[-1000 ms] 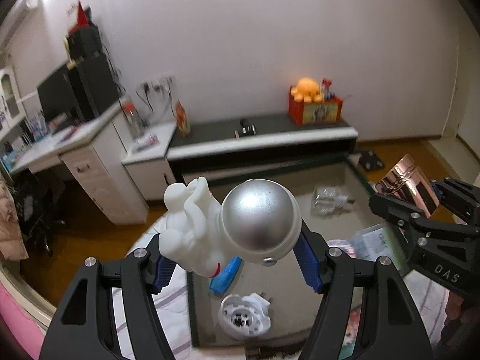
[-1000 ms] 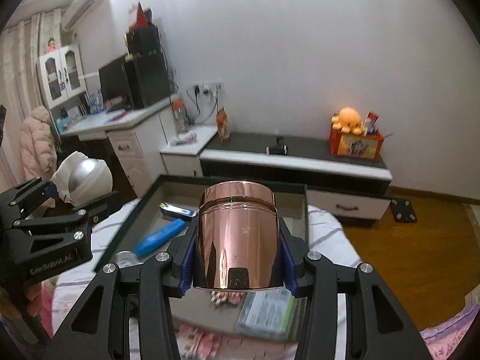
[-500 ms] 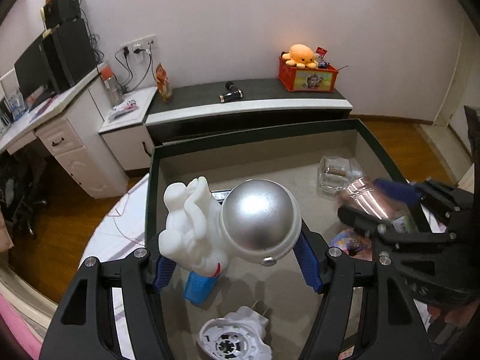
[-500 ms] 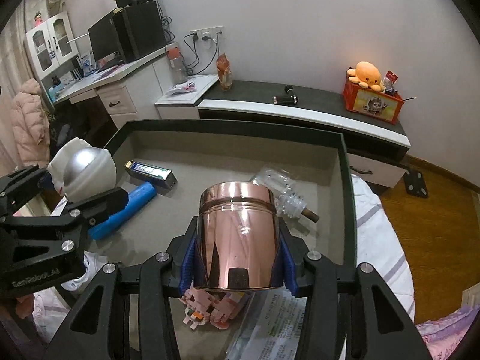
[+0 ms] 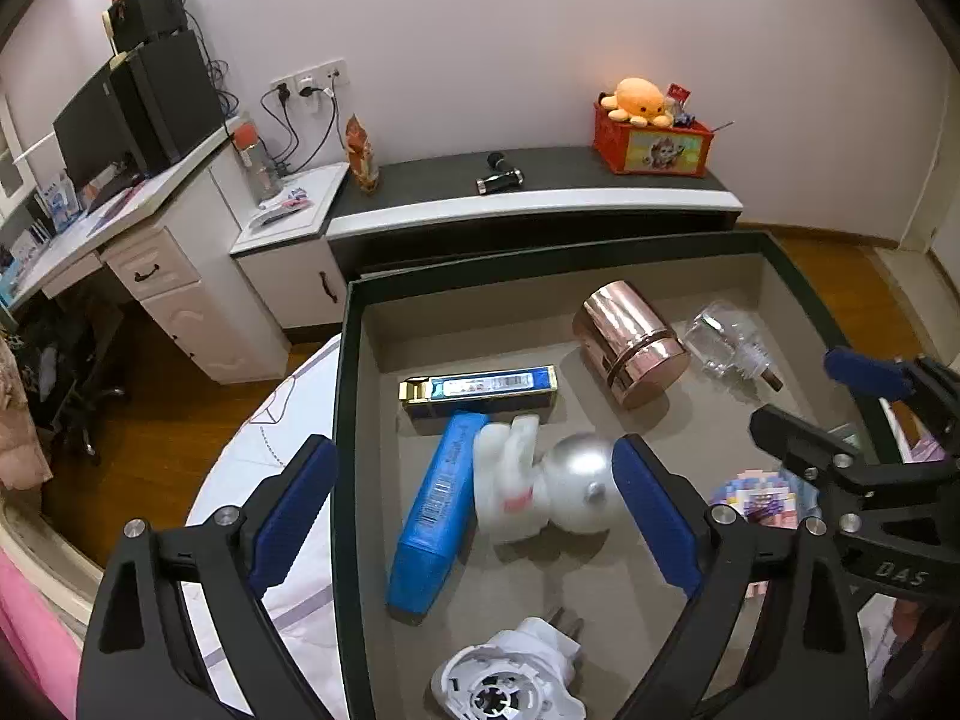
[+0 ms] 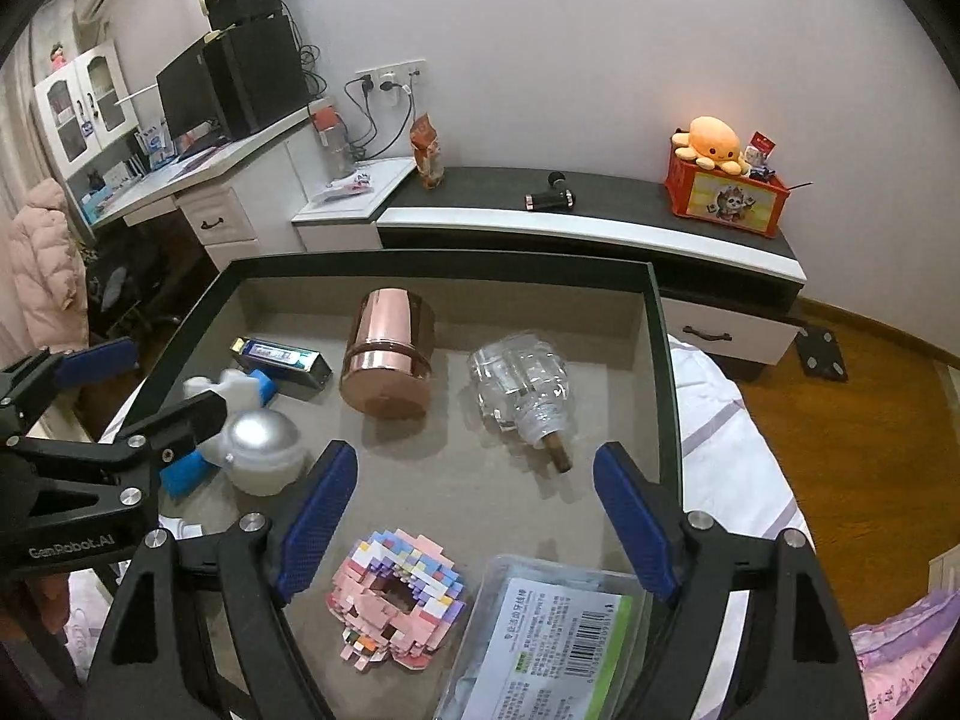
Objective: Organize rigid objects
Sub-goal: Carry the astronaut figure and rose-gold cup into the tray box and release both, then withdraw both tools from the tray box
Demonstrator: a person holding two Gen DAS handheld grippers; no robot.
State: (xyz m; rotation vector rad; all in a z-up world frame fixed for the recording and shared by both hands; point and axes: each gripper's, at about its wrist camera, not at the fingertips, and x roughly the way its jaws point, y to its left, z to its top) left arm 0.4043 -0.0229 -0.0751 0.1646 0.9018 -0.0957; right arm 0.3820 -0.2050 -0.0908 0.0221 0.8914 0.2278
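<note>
Left wrist view: both grippers, left [image 5: 474, 516] and right [image 6: 474, 516], gape empty; astronaut toy [image 5: 543, 489] and copper tin [image 6: 389, 354] lie beyond their fingers in the tray [image 5: 345, 420], seemingly set down for sorting.

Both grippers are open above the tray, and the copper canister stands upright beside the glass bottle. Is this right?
Not quite. The copper canister does not stand upright: the right wrist view shows it lying on its side in the tray, beside the glass bottle. The rest holds: the left gripper and the right gripper are both open above the tray.
</note>
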